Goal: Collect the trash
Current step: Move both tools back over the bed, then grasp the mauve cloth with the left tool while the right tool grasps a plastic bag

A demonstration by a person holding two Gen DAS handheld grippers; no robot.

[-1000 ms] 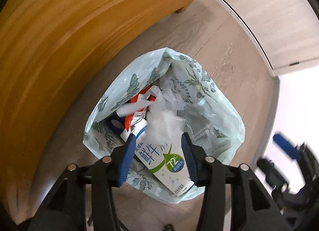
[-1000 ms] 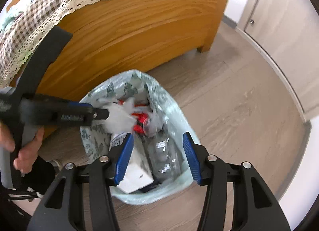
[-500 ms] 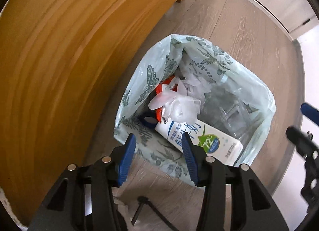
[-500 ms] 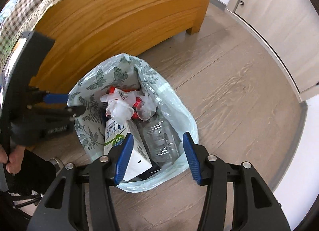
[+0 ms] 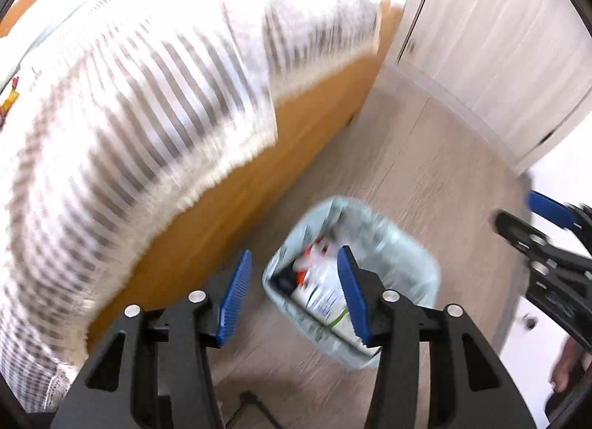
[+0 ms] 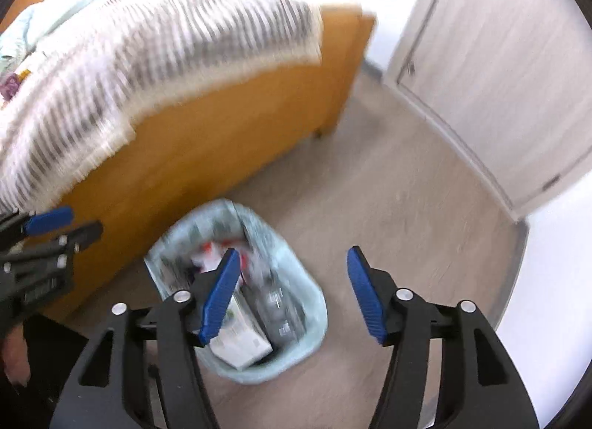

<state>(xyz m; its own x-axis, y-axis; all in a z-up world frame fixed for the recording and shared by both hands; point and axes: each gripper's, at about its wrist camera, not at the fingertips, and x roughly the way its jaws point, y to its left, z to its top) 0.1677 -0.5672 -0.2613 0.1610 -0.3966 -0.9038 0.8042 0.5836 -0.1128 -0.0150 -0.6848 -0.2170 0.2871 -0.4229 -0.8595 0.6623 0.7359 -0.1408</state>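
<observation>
A pale green patterned trash bag (image 5: 403, 255) (image 6: 303, 281) stands open on the wooden floor beside the bed. Inside lie a white milk carton (image 5: 325, 299) (image 6: 240, 344), a clear plastic bottle (image 6: 277, 310) and red and white wrappers (image 6: 211, 247). My left gripper (image 5: 292, 292) hangs well above the bag, its jaws opening with nothing between them. My right gripper (image 6: 292, 288) is also high above the bag, jaws opening and empty. Each gripper shows at the edge of the other's view. Both views are blurred by motion.
An orange wooden bed frame (image 5: 259, 188) (image 6: 207, 147) rises left of the bag, covered by a checked blanket (image 5: 129, 103) (image 6: 148, 40). Pale cabinet doors (image 5: 499, 40) (image 6: 499, 59) stand at the right. A black cable (image 5: 255, 406) lies on the floor.
Both grippers have risen away from the bag, which now looks smaller and lower in view. The bed top and blanket have come into sight. Both pairs of jaws stand wider.
</observation>
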